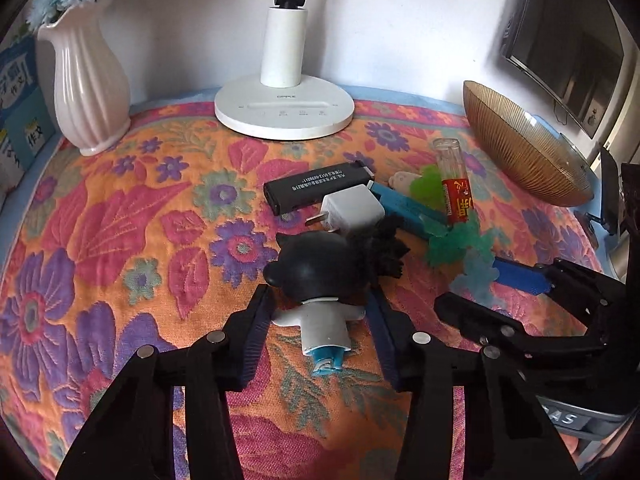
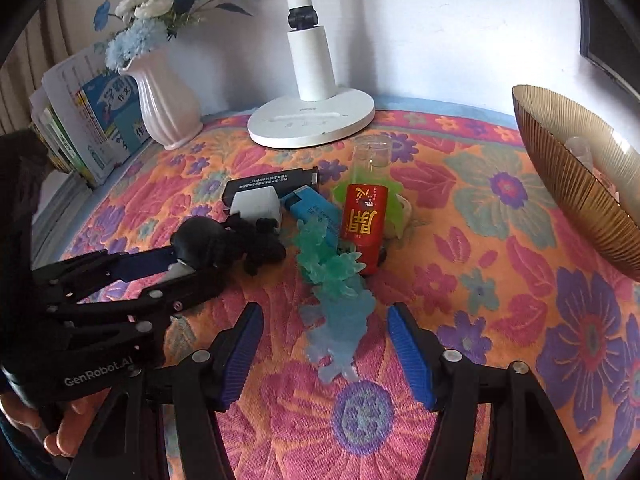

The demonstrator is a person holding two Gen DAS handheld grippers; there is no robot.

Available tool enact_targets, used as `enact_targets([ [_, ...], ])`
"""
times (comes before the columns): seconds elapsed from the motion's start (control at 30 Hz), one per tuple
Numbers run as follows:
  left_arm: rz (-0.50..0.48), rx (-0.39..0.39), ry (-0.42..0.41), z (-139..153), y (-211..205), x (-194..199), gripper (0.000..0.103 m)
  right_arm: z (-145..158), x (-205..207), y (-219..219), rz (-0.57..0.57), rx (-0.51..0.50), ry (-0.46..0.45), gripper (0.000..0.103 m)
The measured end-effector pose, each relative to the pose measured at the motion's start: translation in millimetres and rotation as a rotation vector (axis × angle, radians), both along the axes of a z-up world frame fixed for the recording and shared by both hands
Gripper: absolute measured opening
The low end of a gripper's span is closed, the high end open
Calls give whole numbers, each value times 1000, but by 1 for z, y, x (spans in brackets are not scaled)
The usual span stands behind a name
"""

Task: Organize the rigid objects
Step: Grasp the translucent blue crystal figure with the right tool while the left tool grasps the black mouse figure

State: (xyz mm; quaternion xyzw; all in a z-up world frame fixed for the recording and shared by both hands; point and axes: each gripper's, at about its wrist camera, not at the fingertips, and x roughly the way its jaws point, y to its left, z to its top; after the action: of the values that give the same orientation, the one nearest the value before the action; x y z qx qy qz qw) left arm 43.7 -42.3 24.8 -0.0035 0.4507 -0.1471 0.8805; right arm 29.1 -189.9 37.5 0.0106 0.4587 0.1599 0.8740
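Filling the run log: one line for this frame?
left gripper: around figurine | right gripper: open, straddling teal plastic piece | bowl: right

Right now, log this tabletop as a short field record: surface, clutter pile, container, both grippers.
surface: floral cloth
pile: black-headed figurine, white plug adapter, black lighter, blue lighter, red-labelled tube, green-blue plastic piece
container: ribbed amber bowl, at right edge
left gripper: pads flank the figurine's body; contact unclear
right gripper: jaws apart around the plastic piece, not pressing it
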Motion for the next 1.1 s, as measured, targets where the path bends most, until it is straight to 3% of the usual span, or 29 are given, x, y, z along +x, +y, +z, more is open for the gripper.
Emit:
enact_targets([
  [0.07,3,6,-8,1,0,-2,44,-1,-1,2,7,-15,-4,39],
  [0.13,17,17,-19,2,1,-4,44,0,-3,3,11,-19,-12,33],
  [0.43,76,-15,-79,13,24,-43,44,15,-37,-33,2,71,-38,33],
  [0.6,100,-17,-99,11,27,-48,44,26,-59,-67,-24,69,-54,33],
  [0.73,93,19,-118,10,22,-50,44,15,-66,-84,-65,7,-46,33],
  [0.87,83,14,-121,10,23,-50,44,-2,-67,-92,-41,37,1,34],
  [0.9,85,10,-119,10,24,-50,44,-4,-69,-93,-34,34,2,34],
  [0.97,86,5,-119,10,24,-50,44,-4,-71,-95,-20,54,-1,50],
  [1.1,87,9,-122,10,24,-50,44,-5,-74,-96,-42,79,8,53],
])
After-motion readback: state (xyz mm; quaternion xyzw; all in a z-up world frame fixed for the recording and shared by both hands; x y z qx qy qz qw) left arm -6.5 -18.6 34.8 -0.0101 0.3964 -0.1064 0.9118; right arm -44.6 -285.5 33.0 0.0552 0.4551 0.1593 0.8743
